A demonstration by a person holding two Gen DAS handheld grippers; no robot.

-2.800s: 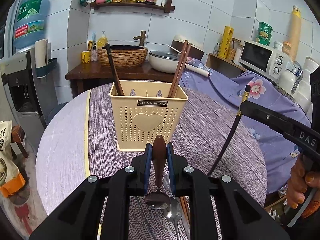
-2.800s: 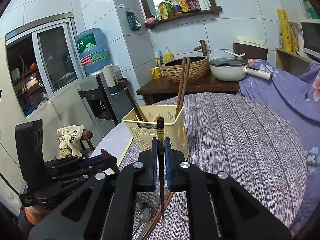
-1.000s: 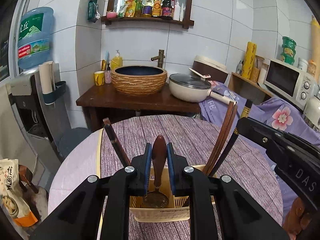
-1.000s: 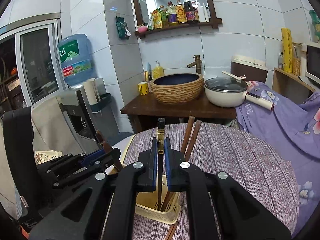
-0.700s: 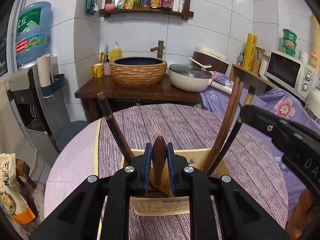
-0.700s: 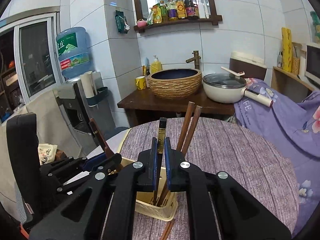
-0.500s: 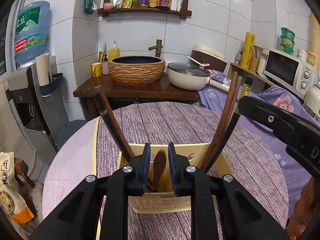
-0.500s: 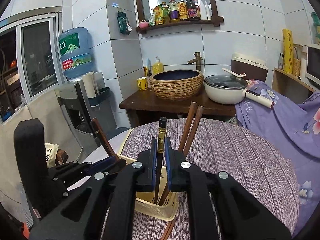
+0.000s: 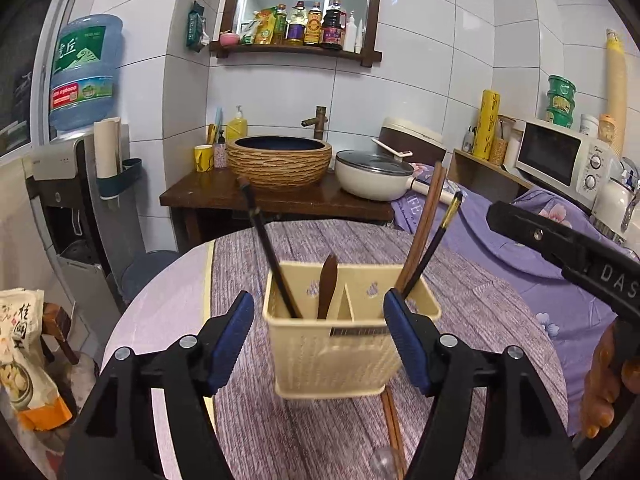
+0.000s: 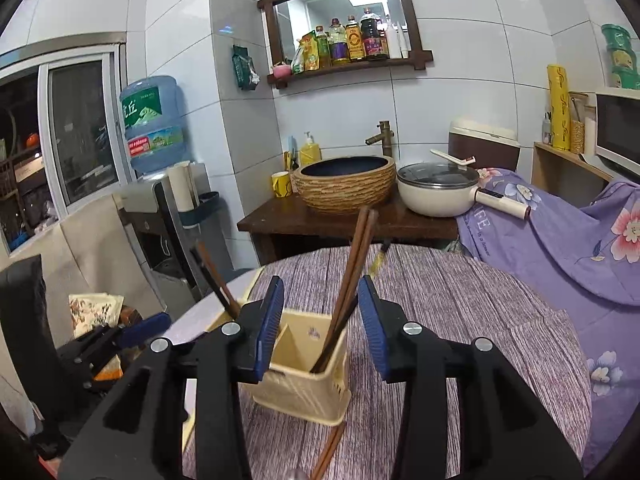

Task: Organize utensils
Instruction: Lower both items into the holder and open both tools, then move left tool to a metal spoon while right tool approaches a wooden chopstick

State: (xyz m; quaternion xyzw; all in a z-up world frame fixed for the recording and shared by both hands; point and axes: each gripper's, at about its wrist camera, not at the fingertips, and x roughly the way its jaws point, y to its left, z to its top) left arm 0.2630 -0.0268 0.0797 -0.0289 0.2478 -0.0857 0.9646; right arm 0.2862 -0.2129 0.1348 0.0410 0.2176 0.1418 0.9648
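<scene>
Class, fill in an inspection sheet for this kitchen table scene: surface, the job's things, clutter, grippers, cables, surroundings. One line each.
Surface: round table under a purple striped cloth.
Job's things: cream utensil holder, two compartments; the left holds a dark chopstick and a wooden-handled spoon; the right holds brown chopsticks and a black chopstick. More chopsticks lie on the cloth in front.
Clutter: snack bag beside the table.
Grippers: left gripper and right gripper both open, jaws just opened, gripping nothing.
Cables: nothing seen.
Surroundings: basin, pan, microwave, water bottle.
</scene>
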